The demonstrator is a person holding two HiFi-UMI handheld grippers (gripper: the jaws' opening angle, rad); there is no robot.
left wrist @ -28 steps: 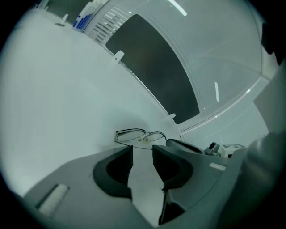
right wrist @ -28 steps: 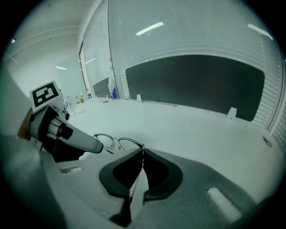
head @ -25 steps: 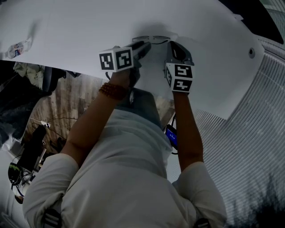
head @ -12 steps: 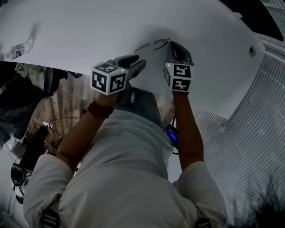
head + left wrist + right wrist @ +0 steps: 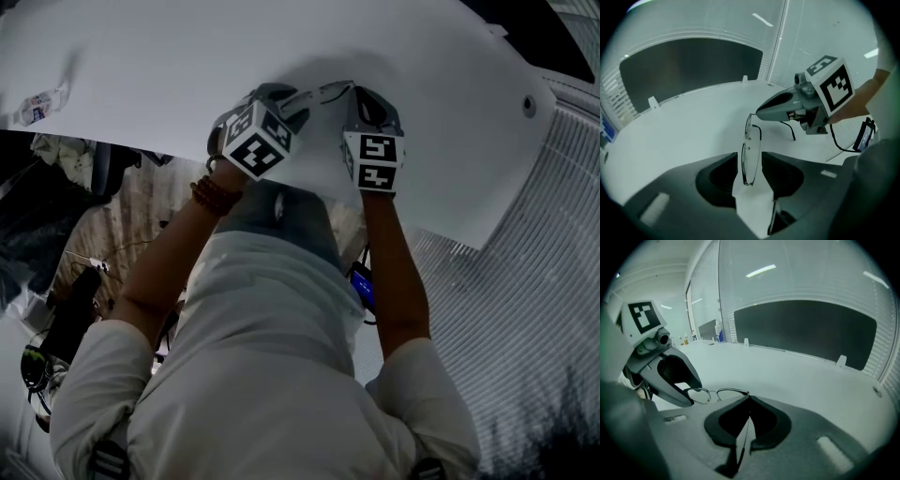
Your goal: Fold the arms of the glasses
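Observation:
Thin metal-framed glasses (image 5: 323, 90) hang just above the white table (image 5: 141, 56) between my two grippers. My right gripper (image 5: 356, 91) is shut on one end of the frame (image 5: 740, 392), where its tips (image 5: 749, 399) meet. In the left gripper view the front (image 5: 751, 150) shows edge-on, standing between the jaws of my left gripper (image 5: 750, 161). Those jaws have just been opening and do not press on it. One arm (image 5: 788, 129) sticks out open below the right gripper (image 5: 787, 105). The left gripper (image 5: 670, 376) shows at the left of the right gripper view.
A small bottle (image 5: 37, 101) lies at the table's far left. The table's near edge (image 5: 169, 155) runs just under my hands, with wooden floor and cables (image 5: 103, 253) below it. A round hole (image 5: 531, 108) sits near the right corner.
The left gripper drew back from the glasses toward the lower left, rolled over so its cube shows other faces, then came back up beside them. The right gripper has kept still.

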